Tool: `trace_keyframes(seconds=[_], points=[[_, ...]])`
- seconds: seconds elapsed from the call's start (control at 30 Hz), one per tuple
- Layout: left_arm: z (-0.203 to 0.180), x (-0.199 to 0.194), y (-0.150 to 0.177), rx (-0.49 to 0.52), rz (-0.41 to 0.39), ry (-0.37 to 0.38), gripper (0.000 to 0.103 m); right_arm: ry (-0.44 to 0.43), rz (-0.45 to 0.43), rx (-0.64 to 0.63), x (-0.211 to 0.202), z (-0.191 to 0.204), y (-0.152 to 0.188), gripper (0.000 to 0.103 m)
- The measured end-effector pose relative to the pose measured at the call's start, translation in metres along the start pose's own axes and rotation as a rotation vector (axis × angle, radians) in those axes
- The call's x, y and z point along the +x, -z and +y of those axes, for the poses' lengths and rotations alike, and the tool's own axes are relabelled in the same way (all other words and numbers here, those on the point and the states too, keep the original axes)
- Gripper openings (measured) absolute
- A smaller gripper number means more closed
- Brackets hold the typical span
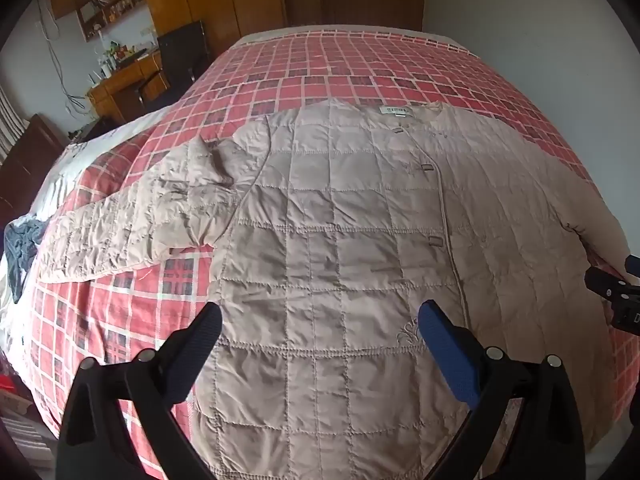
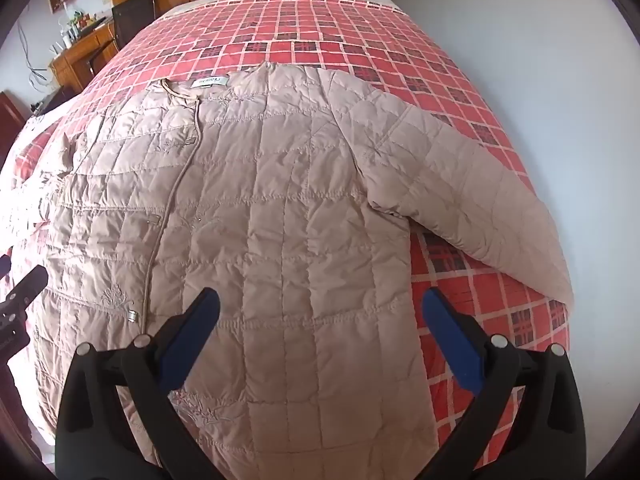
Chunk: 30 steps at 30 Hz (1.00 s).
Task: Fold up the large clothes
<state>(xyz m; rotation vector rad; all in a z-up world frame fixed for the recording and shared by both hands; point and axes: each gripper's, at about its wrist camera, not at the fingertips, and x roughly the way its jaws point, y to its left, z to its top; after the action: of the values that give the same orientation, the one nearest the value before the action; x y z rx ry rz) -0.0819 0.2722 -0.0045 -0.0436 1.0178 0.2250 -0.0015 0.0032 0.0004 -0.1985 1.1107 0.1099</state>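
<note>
A beige quilted jacket lies front-up and spread flat on the bed, collar and label at the far side. Its left sleeve stretches out crumpled to the left. In the right wrist view the same jacket fills the middle, and its right sleeve runs out toward the bed's right edge. My left gripper hovers open above the lower left part of the jacket, holding nothing. Over the lower right part, my right gripper is open and empty too. Each gripper shows at the other view's edge.
The bed carries a red plaid cover. A dark grey cloth lies at the bed's left side. A wooden desk, a black chair and wardrobes stand beyond. A white wall runs along the bed's right edge.
</note>
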Motion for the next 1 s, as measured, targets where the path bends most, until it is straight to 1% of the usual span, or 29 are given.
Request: trace_keyframes(seconds=[0.03, 0.07, 0.13, 0.27, 0.3, 0.33, 1.0], points=[[0.0, 0.0, 0.0, 0.0, 0.004, 0.0, 0.099, 0.009, -0.003, -0.006, -0.001, 0.002, 0.0, 0.1], [0.0, 0.0, 0.0, -0.001, 0.003, -0.001, 0.099, -0.006, -0.012, 0.004, -0.002, 0.0, 0.003, 0.1], [0.0, 0.0, 0.001, -0.001, 0.005, 0.001, 0.099, 0.0, -0.014, -0.001, -0.004, 0.003, 0.005, 0.1], [0.0, 0.0, -0.002, 0.002, 0.002, -0.001, 0.099, 0.012, -0.019, -0.014, -0.009, 0.015, 0.014, 0.1], [-0.001, 0.0, -0.003, 0.003, 0.001, -0.002, 0.099, -0.011, 0.004, 0.0, -0.004, 0.011, 0.0, 0.1], [-0.002, 0.0, -0.004, 0.004, 0.0, -0.003, 0.099, -0.033, 0.015, 0.021, 0.001, -0.002, -0.004, 0.1], [-0.002, -0.004, -0.004, -0.004, -0.006, -0.007, 0.099, -0.048, 0.007, 0.024, 0.002, -0.002, -0.005, 0.1]])
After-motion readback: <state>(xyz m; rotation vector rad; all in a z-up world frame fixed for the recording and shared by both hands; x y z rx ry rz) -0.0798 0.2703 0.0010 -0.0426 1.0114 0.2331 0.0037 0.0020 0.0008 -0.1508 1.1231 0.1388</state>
